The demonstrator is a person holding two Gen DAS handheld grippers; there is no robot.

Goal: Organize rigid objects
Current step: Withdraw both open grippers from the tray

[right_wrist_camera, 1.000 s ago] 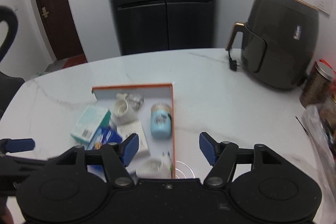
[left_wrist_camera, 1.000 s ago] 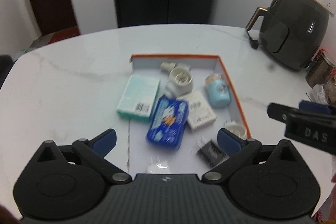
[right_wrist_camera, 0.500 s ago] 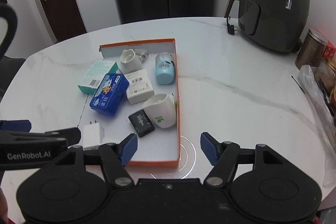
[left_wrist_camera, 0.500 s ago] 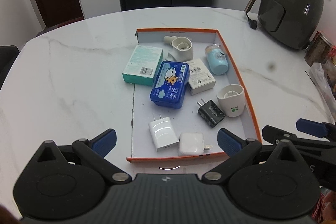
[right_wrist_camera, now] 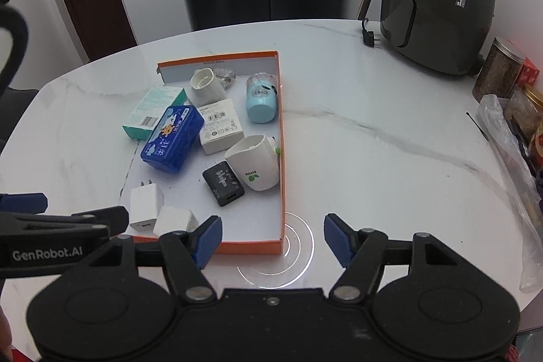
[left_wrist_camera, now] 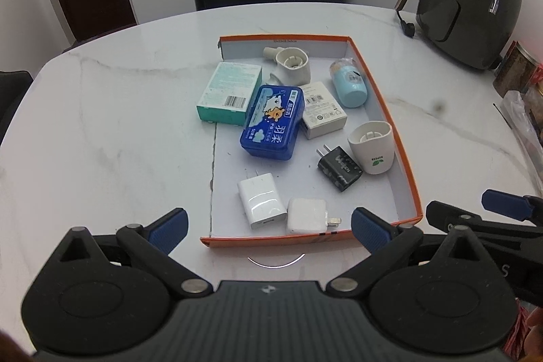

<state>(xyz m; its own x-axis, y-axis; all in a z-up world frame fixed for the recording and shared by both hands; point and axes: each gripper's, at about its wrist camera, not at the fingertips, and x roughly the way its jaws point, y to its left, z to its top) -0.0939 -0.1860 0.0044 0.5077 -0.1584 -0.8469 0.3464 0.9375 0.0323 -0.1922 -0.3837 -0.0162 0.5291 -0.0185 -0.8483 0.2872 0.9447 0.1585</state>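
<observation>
Marble table [left_wrist_camera: 101, 138], air fryer [left_wrist_camera: 471, 5], jars [right_wrist_camera: 500, 67], plastic bag [right_wrist_camera: 509, 158] beside tray [left_wrist_camera: 407, 172]

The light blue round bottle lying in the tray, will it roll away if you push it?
Probably, yes. The light blue bottle lies on its side and looks round, so a sideways nudge could set it rolling. It shouldn't go far: the orange tray wall stands close on one side and the white box on the other. Its smooth shell may slip between the fingers.

I saw open desk [right_wrist_camera: 356, 138] right of the orange tray [right_wrist_camera: 281, 158]; its front middle floor lay bare. The air fryer [right_wrist_camera: 441, 2] and jars [right_wrist_camera: 499, 70] blocked the far right edge.
</observation>
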